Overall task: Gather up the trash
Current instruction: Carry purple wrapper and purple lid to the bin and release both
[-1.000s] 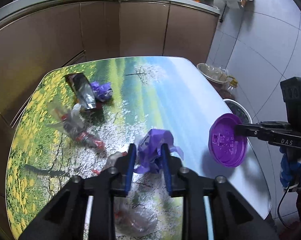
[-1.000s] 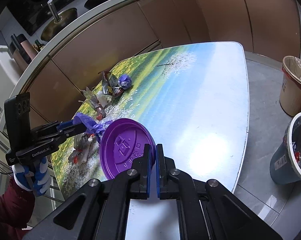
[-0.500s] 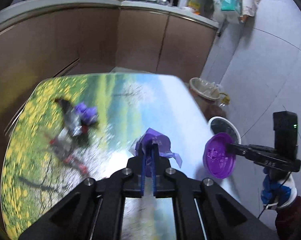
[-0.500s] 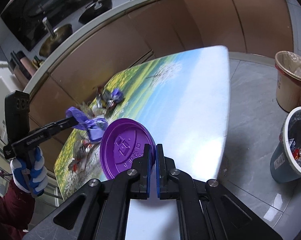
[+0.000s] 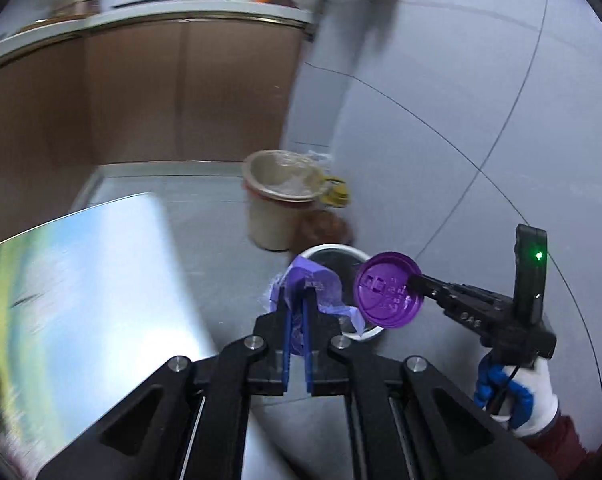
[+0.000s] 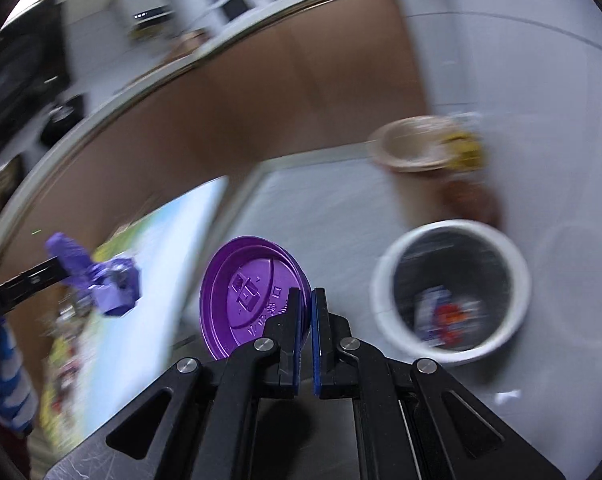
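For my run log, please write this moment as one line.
left gripper: shut on purple wrapper | right gripper: shut on purple lid | both near white-rimmed bin | nothing dropped yet

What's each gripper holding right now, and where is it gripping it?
Left gripper pinches crumpled purple wrapper at its lower folds. Right gripper clamps purple lid by its rim.

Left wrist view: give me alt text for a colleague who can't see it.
The left gripper, shut on a crumpled purple wrapper, is in front of a white-rimmed bin on the floor. Beside it the right gripper holds a purple lid; a beige bin stands behind.
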A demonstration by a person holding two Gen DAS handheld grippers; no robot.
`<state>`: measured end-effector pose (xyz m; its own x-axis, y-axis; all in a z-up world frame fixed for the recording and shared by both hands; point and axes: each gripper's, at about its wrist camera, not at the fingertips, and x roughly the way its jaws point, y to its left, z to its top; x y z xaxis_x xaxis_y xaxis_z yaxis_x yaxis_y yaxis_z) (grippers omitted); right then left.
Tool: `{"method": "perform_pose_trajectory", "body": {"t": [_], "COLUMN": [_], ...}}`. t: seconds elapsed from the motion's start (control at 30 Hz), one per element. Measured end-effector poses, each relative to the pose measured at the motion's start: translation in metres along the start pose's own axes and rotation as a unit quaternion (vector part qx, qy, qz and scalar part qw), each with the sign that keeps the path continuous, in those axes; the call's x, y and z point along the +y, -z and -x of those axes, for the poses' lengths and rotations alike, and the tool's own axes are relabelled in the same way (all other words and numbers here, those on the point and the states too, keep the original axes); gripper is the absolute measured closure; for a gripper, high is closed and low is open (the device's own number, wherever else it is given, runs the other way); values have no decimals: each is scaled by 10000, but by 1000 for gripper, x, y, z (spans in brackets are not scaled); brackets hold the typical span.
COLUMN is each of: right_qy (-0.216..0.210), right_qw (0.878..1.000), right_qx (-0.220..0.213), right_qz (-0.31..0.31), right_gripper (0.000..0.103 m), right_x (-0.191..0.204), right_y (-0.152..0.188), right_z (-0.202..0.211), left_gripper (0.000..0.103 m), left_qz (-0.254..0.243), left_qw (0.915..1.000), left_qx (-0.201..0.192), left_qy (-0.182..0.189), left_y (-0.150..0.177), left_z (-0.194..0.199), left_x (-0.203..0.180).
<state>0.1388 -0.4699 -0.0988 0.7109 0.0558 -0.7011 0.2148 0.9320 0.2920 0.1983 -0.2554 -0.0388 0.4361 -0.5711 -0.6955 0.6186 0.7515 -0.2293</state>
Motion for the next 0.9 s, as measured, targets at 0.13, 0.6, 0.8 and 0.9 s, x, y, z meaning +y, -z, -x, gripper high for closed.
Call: {"method": "perform_pose_trajectory", "body": {"t": [0.13, 0.6, 0.8, 0.9], "right_qy": [873, 1814, 1667, 1621], "right_qw": [9960, 9829, 9852, 9861], "right_qx": [-100, -91, -183, -254], "right_qz": [-157, -291, -352, -278], "right_gripper": [98, 71, 68, 67], "right_x": [-44, -101, -92, -80], "right_y": [-18, -34, -25, -21], "right_z": [-16, -59, -47, -36], "left_gripper": [98, 95, 95, 95], "left_qz": [-69, 398, 486, 532], "left_qw": [9993, 9935, 9921, 9923], "left_qx": [273, 914, 987, 940], "left_qy": [263, 544, 601, 601], "left_y": [-28, -51, -46, -43], "left_z": [-72, -203, -200, -188], "left_x": [-37, -59, -56, -53]}}
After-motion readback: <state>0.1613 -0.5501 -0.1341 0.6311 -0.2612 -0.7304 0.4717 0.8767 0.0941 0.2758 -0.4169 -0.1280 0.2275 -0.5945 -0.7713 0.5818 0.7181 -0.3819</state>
